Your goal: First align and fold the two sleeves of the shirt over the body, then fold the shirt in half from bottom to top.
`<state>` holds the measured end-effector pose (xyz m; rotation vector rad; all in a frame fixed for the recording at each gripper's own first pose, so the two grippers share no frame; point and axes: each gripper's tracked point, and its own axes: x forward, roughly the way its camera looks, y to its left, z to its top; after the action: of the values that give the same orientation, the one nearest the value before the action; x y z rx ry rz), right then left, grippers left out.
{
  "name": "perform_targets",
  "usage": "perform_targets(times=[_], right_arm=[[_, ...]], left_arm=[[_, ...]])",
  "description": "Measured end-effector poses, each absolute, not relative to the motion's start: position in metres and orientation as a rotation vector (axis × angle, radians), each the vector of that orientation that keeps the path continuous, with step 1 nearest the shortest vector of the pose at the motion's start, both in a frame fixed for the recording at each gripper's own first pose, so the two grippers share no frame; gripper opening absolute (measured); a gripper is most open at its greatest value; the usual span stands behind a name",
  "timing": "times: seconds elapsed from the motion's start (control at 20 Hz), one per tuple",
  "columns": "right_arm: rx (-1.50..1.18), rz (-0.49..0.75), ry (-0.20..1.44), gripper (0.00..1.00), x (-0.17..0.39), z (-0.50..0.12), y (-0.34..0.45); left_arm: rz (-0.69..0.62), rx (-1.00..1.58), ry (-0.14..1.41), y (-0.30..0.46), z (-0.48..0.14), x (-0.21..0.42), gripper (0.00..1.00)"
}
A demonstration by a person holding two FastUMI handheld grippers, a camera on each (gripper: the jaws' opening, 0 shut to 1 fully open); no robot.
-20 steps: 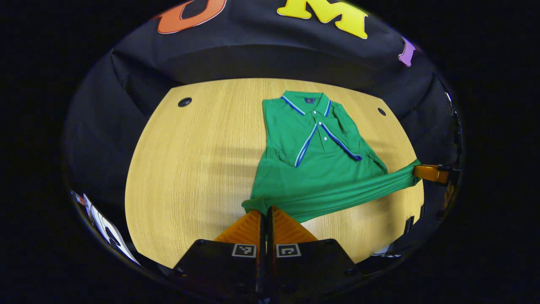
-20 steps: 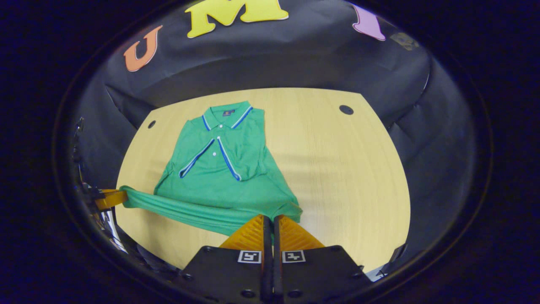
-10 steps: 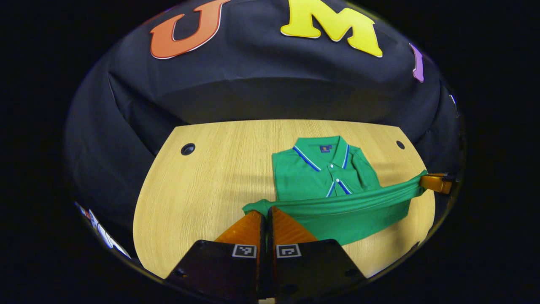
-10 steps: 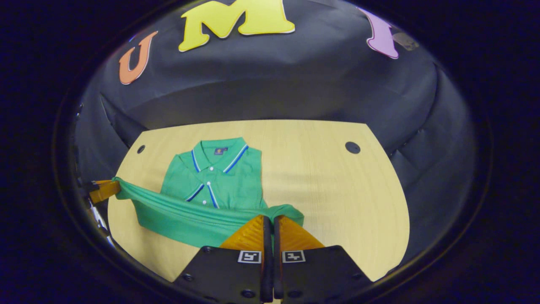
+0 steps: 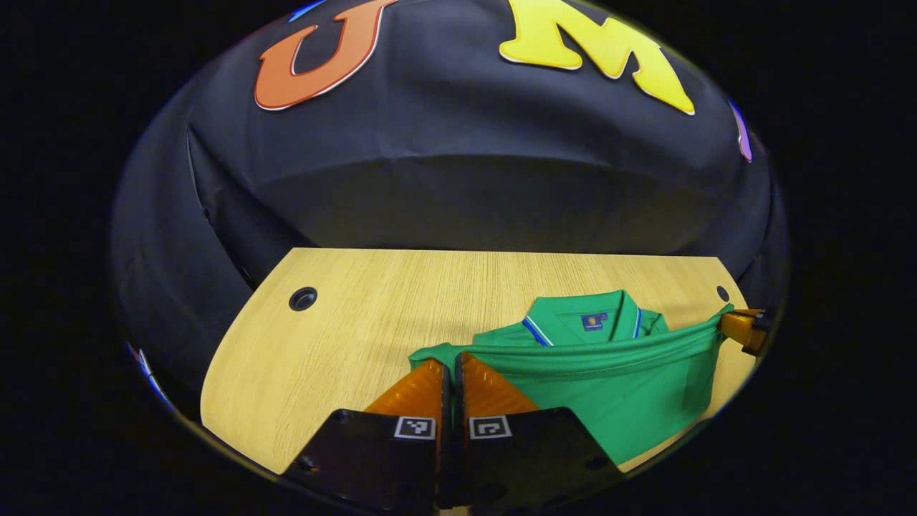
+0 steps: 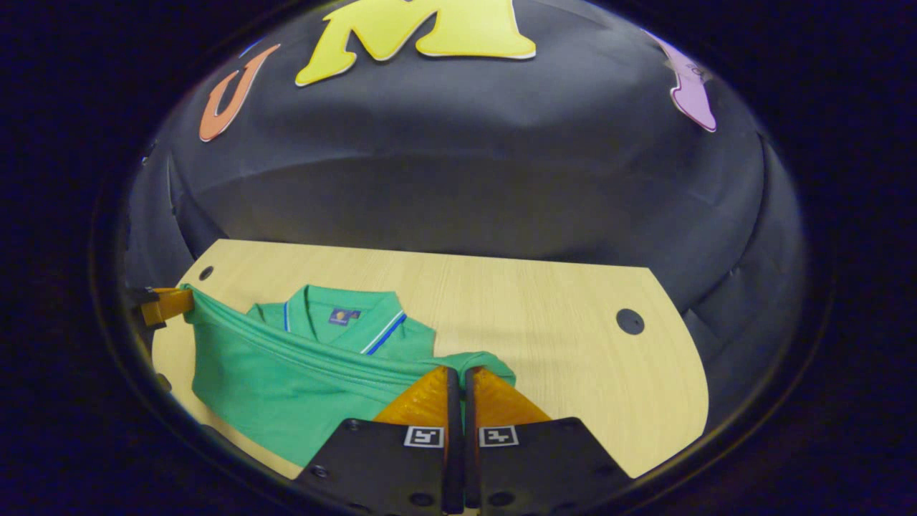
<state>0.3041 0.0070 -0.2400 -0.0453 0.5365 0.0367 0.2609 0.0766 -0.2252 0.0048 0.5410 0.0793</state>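
A green polo shirt (image 5: 623,387) with blue-striped collar lies on the wooden table (image 5: 344,344), sleeves folded over its body. Its bottom hem is lifted and stretched taut between both grippers, near the collar (image 5: 584,322). My left gripper (image 5: 453,358) is shut on the hem's left corner. In the left gripper view the other gripper (image 5: 741,328) pinches the hem's far corner at the right edge. In the right gripper view my right gripper (image 6: 458,373) is shut on the hem's right corner of the shirt (image 6: 286,380), and the other gripper (image 6: 163,304) holds the far corner at the left.
The table (image 6: 559,337) has round cable holes: one at the left (image 5: 303,298) and a small one at the right (image 5: 721,294) in the left gripper view, one at the right (image 6: 630,321) in the right gripper view. Black cloth walls surround the table.
Both grippers carried the shirt's hem forward, away from the near edge toward the collar. The lifted lower half now covers the placket and folded sleeves; only the collar shows beyond it.
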Motion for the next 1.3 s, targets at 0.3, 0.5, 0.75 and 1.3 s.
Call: perform_targets(times=[0.3, 0.5, 0.75, 1.3], right_arm=[[-0.068, 0.014, 0.552, 0.03, 0.343, -0.287, 0.013], [-0.027, -0.020, 0.575, 0.08, 0.347, -0.296, 0.007], [-0.056, -0.051, 0.579, 0.35, 0.342, -0.293, -0.006], [-0.035, -0.044, 0.428, 0.96, 0.242, -0.140, -0.007]], left_arm=[[0.102, 0.059, 0.590, 0.077, -0.270, 0.290, 0.03], [0.090, 0.085, 0.618, 0.074, -0.282, 0.294, 0.08], [0.066, -0.019, 0.625, 0.064, -0.278, 0.285, 0.46], [0.078, -0.093, 0.501, 0.079, -0.155, 0.199, 0.95]])
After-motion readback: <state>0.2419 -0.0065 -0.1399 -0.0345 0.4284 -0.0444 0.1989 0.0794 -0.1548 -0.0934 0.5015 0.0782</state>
